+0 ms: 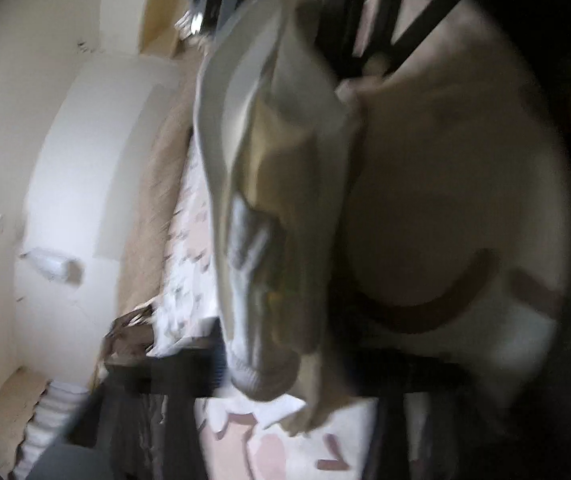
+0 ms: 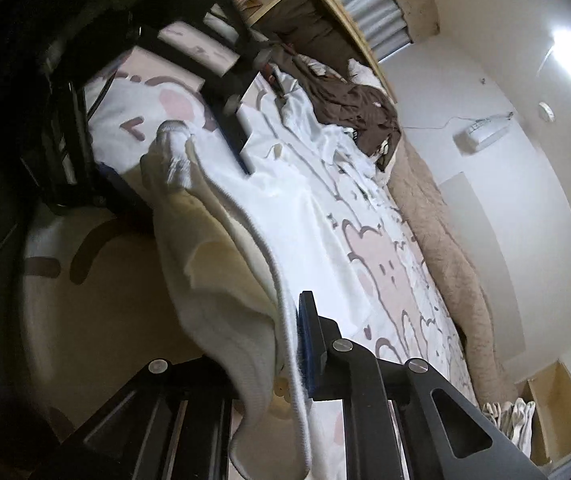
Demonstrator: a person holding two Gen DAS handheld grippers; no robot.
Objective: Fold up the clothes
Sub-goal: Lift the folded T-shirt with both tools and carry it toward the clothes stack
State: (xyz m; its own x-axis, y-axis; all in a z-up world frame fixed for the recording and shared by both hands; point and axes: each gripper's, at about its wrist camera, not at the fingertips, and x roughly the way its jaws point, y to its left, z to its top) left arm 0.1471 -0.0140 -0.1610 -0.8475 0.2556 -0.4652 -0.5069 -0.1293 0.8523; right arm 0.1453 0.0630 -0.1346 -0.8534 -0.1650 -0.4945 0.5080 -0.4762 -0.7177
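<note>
Cream garment (image 2: 221,264) is stretched lengthwise between right gripper (image 2: 285,344), pinching its near edge, and left gripper (image 2: 189,136), clamped on its far end, above the bed (image 2: 381,248)

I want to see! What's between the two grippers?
In the right wrist view, a white sweater stretches from the right gripper to the left gripper.

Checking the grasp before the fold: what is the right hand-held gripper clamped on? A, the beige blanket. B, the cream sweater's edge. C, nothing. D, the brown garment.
B: in the right wrist view the right hand-held gripper pinches the ribbed edge of the cream sweater; the brown garment lies far up the bed.
</note>
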